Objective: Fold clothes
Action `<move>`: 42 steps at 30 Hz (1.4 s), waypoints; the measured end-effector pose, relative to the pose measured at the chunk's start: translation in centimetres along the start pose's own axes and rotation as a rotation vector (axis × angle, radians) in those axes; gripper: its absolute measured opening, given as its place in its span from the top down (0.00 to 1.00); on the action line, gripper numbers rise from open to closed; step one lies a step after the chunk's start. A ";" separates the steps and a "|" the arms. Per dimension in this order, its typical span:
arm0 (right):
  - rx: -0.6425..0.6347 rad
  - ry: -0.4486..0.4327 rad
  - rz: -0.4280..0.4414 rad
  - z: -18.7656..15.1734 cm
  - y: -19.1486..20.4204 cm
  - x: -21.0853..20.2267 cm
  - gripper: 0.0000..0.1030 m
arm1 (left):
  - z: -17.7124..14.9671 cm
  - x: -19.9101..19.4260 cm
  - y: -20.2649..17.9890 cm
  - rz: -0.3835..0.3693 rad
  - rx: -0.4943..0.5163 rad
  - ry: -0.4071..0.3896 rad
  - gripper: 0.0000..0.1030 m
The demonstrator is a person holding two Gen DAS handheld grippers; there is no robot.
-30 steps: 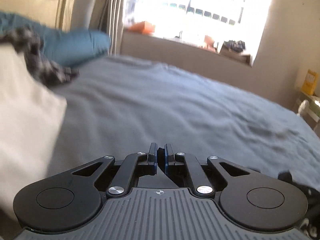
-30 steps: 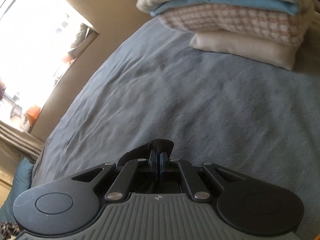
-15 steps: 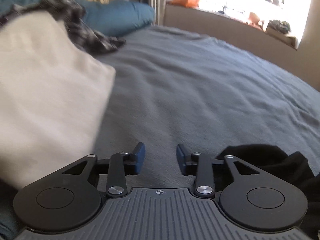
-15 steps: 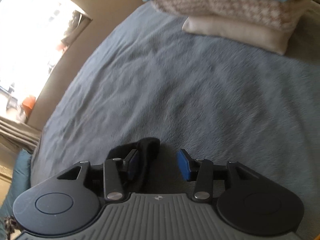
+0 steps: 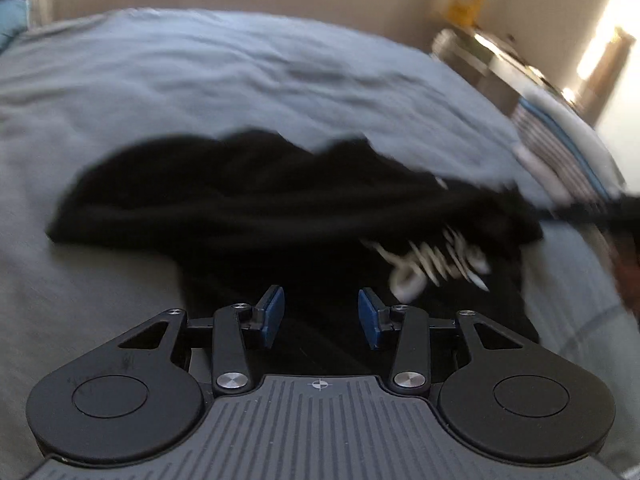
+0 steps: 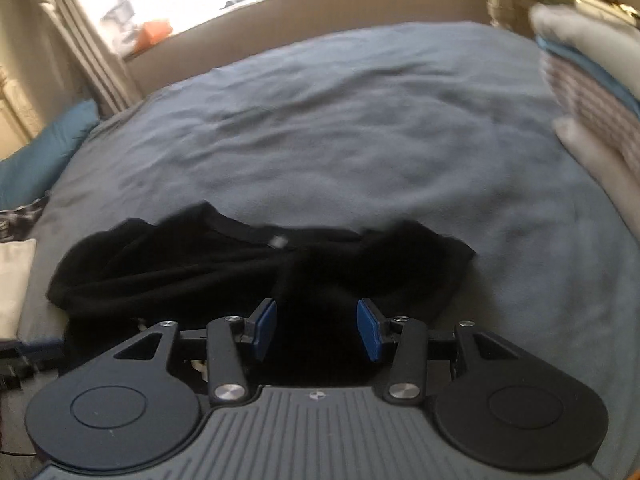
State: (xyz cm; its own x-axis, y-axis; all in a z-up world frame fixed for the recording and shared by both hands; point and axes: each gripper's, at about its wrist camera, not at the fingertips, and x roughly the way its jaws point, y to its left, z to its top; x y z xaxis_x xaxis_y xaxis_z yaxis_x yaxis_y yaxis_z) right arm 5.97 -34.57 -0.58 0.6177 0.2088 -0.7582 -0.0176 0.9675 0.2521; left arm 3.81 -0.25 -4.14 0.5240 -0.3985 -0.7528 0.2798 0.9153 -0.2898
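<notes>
A black T-shirt [image 5: 240, 208] lies crumpled on the grey-blue bed [image 5: 240, 72], with white print [image 5: 436, 264] showing on its right part. My left gripper [image 5: 320, 316] hangs just above the shirt's near edge. Its jaws are opening, and the blue pads press on nothing. In the right wrist view the same shirt [image 6: 180, 272] is bunched up, its collar and label [image 6: 276, 241] turned towards the far side. My right gripper [image 6: 316, 326] stands open over the shirt's near edge, with only the cloth lying below the gap.
A stack of folded clothes [image 6: 600, 92] sits at the right edge of the bed [image 6: 360, 120]. A blue pillow [image 6: 44, 148], a checked garment [image 6: 20, 216] and a white garment [image 6: 12, 280] lie at the left. A bedside table [image 5: 480, 56] stands beyond the bed's right side.
Both grippers were shut a second ago and have opened. Both have swung round and tipped down, so the black shirt now lies under them.
</notes>
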 end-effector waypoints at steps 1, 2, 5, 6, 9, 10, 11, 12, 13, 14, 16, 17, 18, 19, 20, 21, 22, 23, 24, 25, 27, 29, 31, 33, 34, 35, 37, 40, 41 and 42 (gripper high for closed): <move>-0.016 -0.007 0.028 0.4 0.3 0.0 0.54 | -0.3 0.0 -0.1 -0.014 0.013 0.018 0.60; -0.053 -0.012 0.067 1.1 1.2 0.1 0.54 | -0.6 0.1 -0.1 -0.021 0.021 0.036 0.60; -0.176 0.005 0.120 2.9 4.2 1.7 0.46 | -1.5 0.3 0.3 -0.026 0.025 0.086 0.60; -0.224 0.014 0.133 3.5 5.5 2.6 0.40 | -1.8 0.3 0.3 -0.022 0.019 0.094 0.60; -0.343 0.036 0.192 5.1 10.2 5.4 0.33 | -2.5 0.5 0.7 -0.012 -0.005 0.115 0.60; -0.382 0.056 0.227 5.7 11.9 6.6 0.25 | -2.8 0.4 0.9 -0.008 -0.015 0.118 0.60; -0.422 0.085 0.267 6.4 13.5 7.9 0.20 | -3.2 0.2 1.1 -0.004 -0.025 0.121 0.60; -0.451 0.101 0.279 6.9 15.0 9.2 0.14 | -3.5 0.0 1.2 -0.001 -0.032 0.125 0.60; -0.479 0.117 0.290 7.4 16.4 10.4 0.13 | -3.7 -0.1 1.3 -0.004 -0.037 0.129 0.60; -0.484 0.138 0.286 7.9 17.5 11.9 0.13 | -3.8 -0.1 1.4 -0.008 -0.041 0.130 0.60; -0.490 0.180 0.278 8.9 19.7 15.0 0.11 | -4.2 -0.4 1.8 -0.015 -0.045 0.131 0.60; -0.478 0.211 0.284 9.2 20.3 16.2 0.10 | -4.4 -0.6 2.0 -0.015 -0.045 0.131 0.60; -0.470 0.244 0.285 9.2 20.9 17.2 0.09 | -4.6 -0.8 2.1 -0.015 -0.046 0.132 0.60; -0.463 0.278 0.286 9.1 21.5 18.3 0.09 | -4.6 -0.9 2.3 -0.016 -0.045 0.130 0.60; -0.464 0.308 0.291 8.6 22.1 19.0 0.09 | -4.7 -1.0 2.4 -0.018 -0.043 0.128 0.60; -0.466 0.338 0.295 8.1 22.7 19.6 0.09 | -4.7 -1.1 2.6 -0.024 -0.042 0.126 0.60; -0.458 0.382 0.315 7.4 23.4 20.1 0.06 | -4.7 -1.2 2.8 -0.030 -0.042 0.123 0.60; -0.447 0.408 0.332 6.8 23.9 20.4 0.04 | -4.7 -1.2 3.0 -0.038 -0.047 0.123 0.60; -0.441 0.421 0.347 6.2 24.5 20.3 0.01 | -4.7 -1.1 3.1 -0.045 -0.053 0.124 0.60; -0.464 0.414 0.349 5.5 25.2 20.0 0.00 | -4.7 -1.0 3.3 -0.053 -0.059 0.126 0.60; -0.592 0.371 0.303 4.0 26.7 19.3 0.00 | -4.7 -0.8 3.6 -0.065 -0.069 0.130 0.59; -0.716 0.329 0.244 2.4 27.8 19.0 0.04 | -4.6 -0.6 3.7 -0.075 -0.072 0.133 0.58; -0.762 0.284 0.213 1.8 27.9 18.5 0.18 | -4.6 -0.6 3.8 -0.085 -0.070 0.133 0.55; -0.775 0.243 0.186 1.7 27.8 18.0 0.48 | -4.5 -0.7 3.8 -0.092 -0.066 0.131 0.53; -0.757 0.226 0.183 2.4 27.4 17.8 0.78 | -4.5 -0.7 3.8 -0.094 -0.066 0.131 0.53; -0.739 0.209 0.180 3.0 27.1 17.5 0.91 | -4.5 -0.7 3.8 -0.097 -0.067 0.131 0.52; -0.696 0.154 0.178 4.6 26.9 17.1 0.93 | -4.4 -0.7 3.8 -0.103 -0.074 0.130 0.51; -0.659 0.061 0.176 7.2 27.2 16.7 0.93 | -4.1 -0.3 4.1 -0.108 -0.091 0.119 0.50; -0.636 0.048 0.191 8.1 27.4 16.8 0.93 | -3.9 -0.3 4.1 -0.099 -0.093 0.108 0.50; -0.650 0.017 0.192 8.5 27.9 16.8 0.93 | -3.7 -0.2 4.2 -0.088 -0.094 0.097 0.50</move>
State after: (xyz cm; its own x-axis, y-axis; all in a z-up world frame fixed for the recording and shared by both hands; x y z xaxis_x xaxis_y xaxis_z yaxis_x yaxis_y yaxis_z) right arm 22.53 -5.24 -1.15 0.5439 0.3824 -0.7470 -0.5983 0.8009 -0.0256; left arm 1.89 3.93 -7.36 0.4193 -0.4744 -0.7740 0.2423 0.8801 -0.4082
